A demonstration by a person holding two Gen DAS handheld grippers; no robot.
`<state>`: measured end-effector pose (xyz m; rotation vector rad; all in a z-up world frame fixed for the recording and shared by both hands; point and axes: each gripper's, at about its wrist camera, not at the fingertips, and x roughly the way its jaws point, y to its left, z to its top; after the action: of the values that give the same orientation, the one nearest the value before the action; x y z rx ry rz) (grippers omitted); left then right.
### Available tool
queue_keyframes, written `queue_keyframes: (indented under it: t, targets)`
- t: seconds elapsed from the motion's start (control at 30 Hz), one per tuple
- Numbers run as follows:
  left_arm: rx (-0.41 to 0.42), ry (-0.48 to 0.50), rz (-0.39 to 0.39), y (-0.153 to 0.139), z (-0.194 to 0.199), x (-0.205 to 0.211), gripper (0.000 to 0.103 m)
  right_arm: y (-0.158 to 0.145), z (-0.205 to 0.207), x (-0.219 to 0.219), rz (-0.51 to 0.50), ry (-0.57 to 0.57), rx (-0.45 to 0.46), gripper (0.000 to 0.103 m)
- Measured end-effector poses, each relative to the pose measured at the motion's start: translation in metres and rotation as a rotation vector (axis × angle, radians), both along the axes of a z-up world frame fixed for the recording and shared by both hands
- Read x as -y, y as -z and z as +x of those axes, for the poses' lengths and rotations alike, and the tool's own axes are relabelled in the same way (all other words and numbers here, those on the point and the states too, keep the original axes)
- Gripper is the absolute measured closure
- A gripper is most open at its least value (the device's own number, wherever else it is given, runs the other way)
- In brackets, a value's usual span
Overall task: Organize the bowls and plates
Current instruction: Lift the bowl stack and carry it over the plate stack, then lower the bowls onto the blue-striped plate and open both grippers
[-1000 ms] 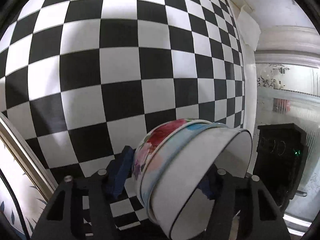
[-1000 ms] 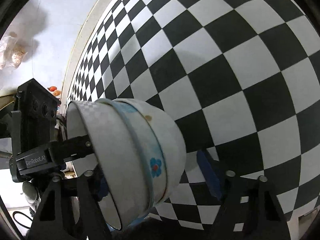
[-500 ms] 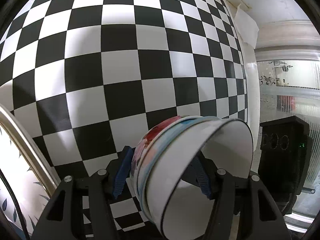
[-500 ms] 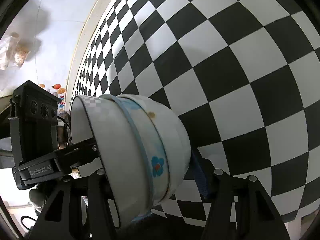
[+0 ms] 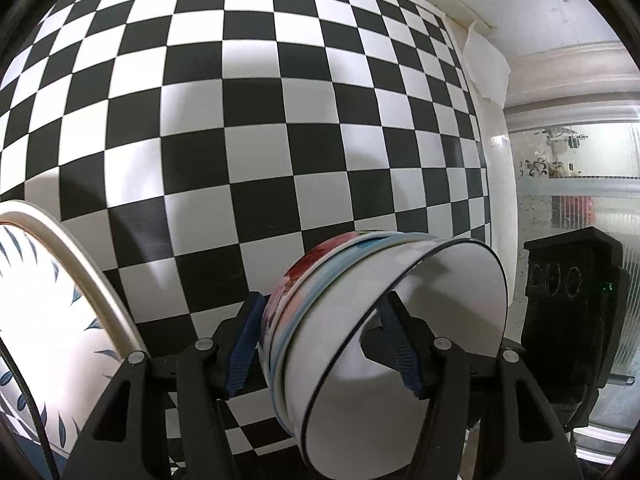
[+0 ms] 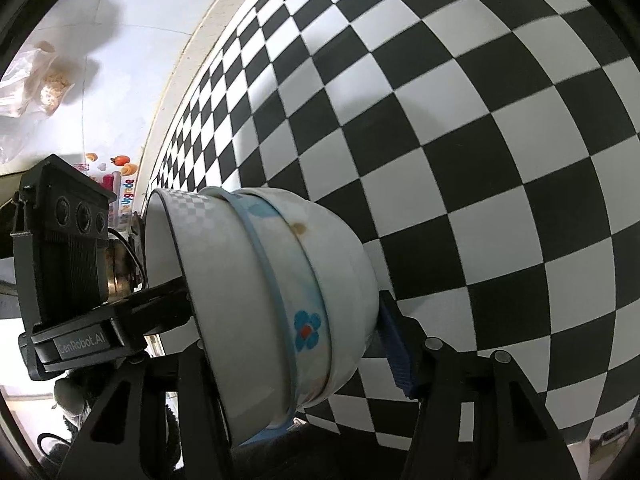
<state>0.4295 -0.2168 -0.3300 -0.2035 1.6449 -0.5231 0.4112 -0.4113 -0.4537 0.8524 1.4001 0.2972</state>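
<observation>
- Here the left gripper (image 5: 326,342) is clenched on a stack of nested bowls (image 5: 384,344): one blue pad sits on the outer wall, the other inside the white innermost bowl.
- The right gripper (image 6: 296,352) has the same stack (image 6: 272,300) between its fingers. Its right pad (image 6: 394,350) seems to press the outermost bowl's base, but the other finger is hidden behind the bowls.
- The stack is tilted on its side above the checkered cloth (image 5: 240,120), and each gripper appears in the other's view.
- A plate with blue leaves (image 5: 36,320) stands at the lower left of the left view.
- A clear bag (image 6: 32,80) lies far off on the white surface.
</observation>
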Motion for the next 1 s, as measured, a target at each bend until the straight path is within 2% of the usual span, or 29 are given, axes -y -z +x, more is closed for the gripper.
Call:
queue_keyframes:
  t: [0.3, 0.57, 1.0]
  targets:
    - [0.039, -0.031, 0.009, -0.023, 0.0, -0.02, 0.046, -0.016, 0.002, -0.01, 0.036, -0.009, 0.011, 0.045]
    - [0.07, -0.085, 0.017, -0.047, 0.0, -0.058, 0.046, -0.039, 0.011, -0.039, 0.049, -0.057, 0.045, 0.045]
    - [0.094, -0.224, 0.064, -0.058, -0.001, -0.146, 0.046, -0.052, 0.033, -0.124, 0.078, -0.201, 0.071, 0.045]
